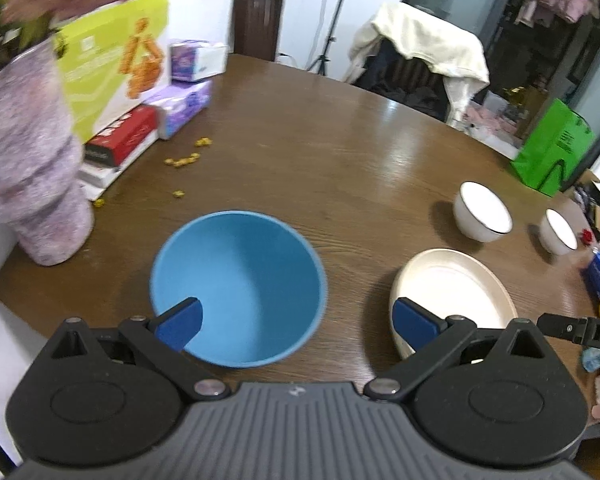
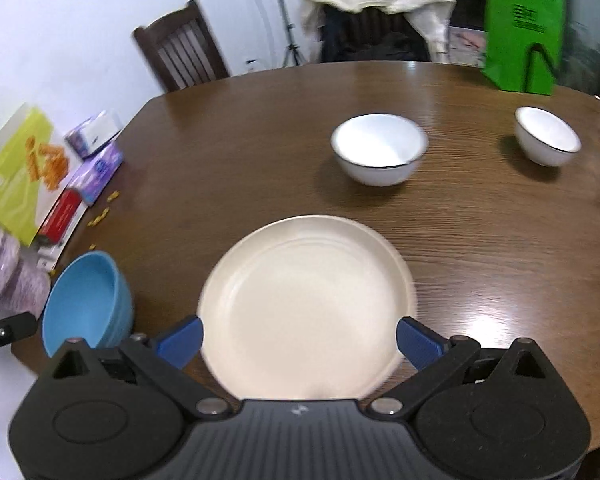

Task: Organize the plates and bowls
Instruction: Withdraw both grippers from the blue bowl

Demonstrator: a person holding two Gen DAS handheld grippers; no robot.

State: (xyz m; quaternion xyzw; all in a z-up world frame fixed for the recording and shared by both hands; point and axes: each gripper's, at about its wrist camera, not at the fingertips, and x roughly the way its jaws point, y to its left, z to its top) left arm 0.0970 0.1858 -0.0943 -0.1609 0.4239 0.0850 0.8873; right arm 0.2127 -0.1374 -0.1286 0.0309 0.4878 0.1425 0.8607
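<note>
Nearest the right wrist camera lies the cream plate (image 2: 306, 308), flat on the wooden table (image 2: 260, 140), its near rim directly below and between the blue pads of the right hand-held gripper (image 2: 300, 342). That gripper's jaws stand wide and empty, with neither pad pressing on the plate. The left hand-held gripper (image 1: 296, 322) is likewise spread wide and holds nothing; the blue bowl (image 1: 238, 288) sits upright just ahead of it, closer to its left pad, which overlaps the bowl's near rim in this view without clearly touching.

The blue bowl stands just to the left of the plate, with a strip of bare table between them. Two white bowls with dark rims, the nearer white bowl (image 2: 379, 154) and the farther white bowl (image 2: 547, 135), stand well apart from each other, beyond the plate and to its right.

The right hand is nearer those white bowls, so gathering them would likely fall to it, reaching forward over the plate. The round dishes have no long axis, so a rim grip from any side should serve.
</note>
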